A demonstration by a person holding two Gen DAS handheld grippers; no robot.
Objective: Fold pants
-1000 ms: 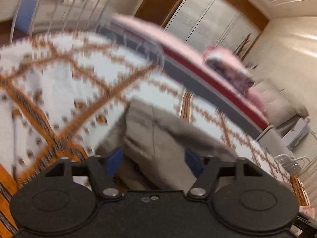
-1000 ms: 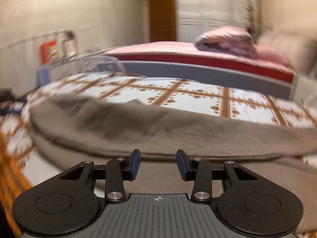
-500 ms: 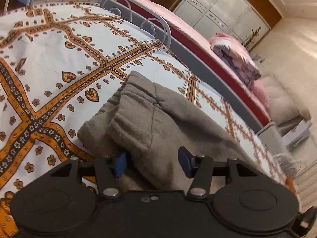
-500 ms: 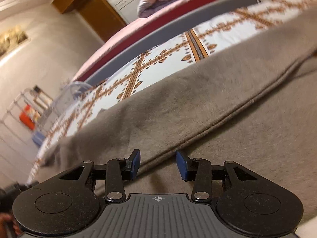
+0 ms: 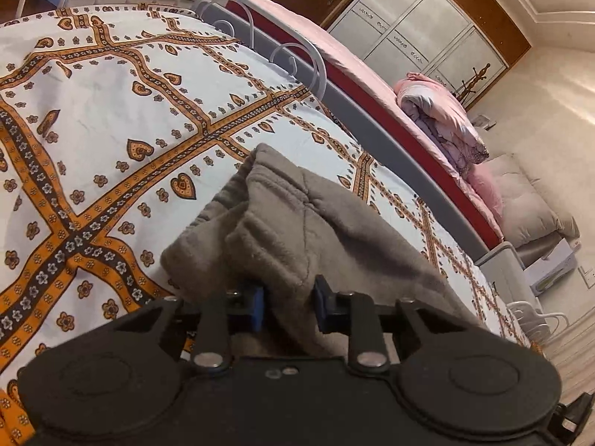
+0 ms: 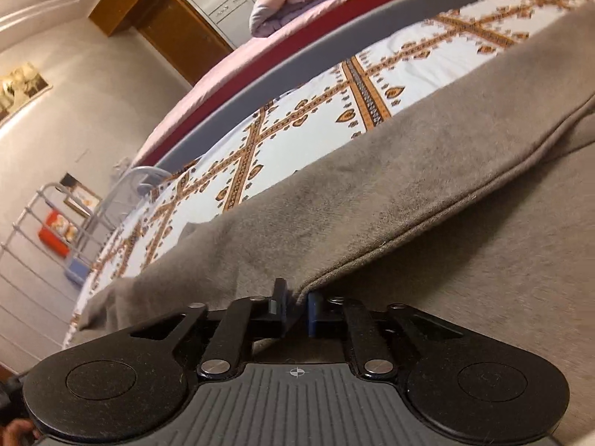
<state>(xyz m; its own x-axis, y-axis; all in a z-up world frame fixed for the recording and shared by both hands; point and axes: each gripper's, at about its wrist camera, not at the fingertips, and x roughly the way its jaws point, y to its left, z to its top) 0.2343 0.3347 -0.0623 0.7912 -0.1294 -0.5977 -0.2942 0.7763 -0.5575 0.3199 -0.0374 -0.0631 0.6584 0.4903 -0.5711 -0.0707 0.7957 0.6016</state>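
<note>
- I am working in a bedroom, over a bed [image 5: 111,111] with a white sheet patterned in orange bands and hearts; a second bed with a pink cover and a rolled quilt [image 5: 438,119] stands beyond it, with wardrobe doors behind
- the grey fleece pants [image 5: 297,223] lie on the patterned bed, one end bunched in front of my left hand, the long leg stretched across the right view [image 6: 372,204]
- the left tongs [image 5: 288,306] have just been closing; half a second back the blue pads stood wide beside the cloth, now they pinch a thick fold of the bunched end
- the right tongs [image 6: 295,306] have also just been closing; they are nearly shut on the hemmed edge of the upper layer, with the cloth running between the pads
- my right view has rolled hard since a second ago; the bed now slants across it
- I judge both ends gripped, so the lift and fold-over can begin; the fleece looks bulky, and the thin right edge could slip
</note>
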